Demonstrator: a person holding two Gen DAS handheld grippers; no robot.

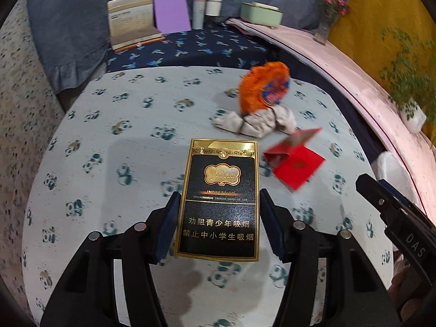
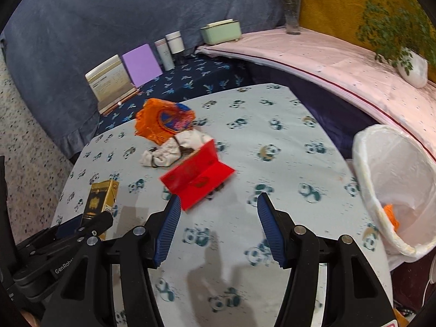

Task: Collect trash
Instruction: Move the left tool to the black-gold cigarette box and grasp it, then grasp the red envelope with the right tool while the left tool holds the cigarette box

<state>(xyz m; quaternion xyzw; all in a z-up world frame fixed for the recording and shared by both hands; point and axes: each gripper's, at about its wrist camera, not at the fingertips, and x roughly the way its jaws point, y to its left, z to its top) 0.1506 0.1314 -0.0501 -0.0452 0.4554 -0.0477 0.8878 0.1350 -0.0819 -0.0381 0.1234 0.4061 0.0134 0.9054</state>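
Observation:
My left gripper [image 1: 219, 199] is shut on a black-and-gold cigarette pack [image 1: 219, 201], held upright above the panda-print table [image 1: 122, 163]; the pack also shows in the right wrist view [image 2: 100, 200]. My right gripper [image 2: 218, 204] is open and empty, just short of a red folded envelope [image 2: 199, 179], which also shows in the left wrist view [image 1: 295, 162]. Beyond lie a crumpled dirty tissue [image 2: 174, 151] and an orange wrapper [image 2: 163, 121]. A white bag-lined bin [image 2: 392, 185] stands at the table's right edge with an orange scrap inside.
At the back, on a dark blue cloth, stand a calendar card [image 2: 111, 81], a purple card [image 2: 141, 65], two cylinders [image 2: 170, 47] and a green box [image 2: 222, 31]. A pink-covered ledge [image 2: 327, 54] on the right carries a flower vase [image 2: 291, 13] and a potted plant [image 2: 408, 65].

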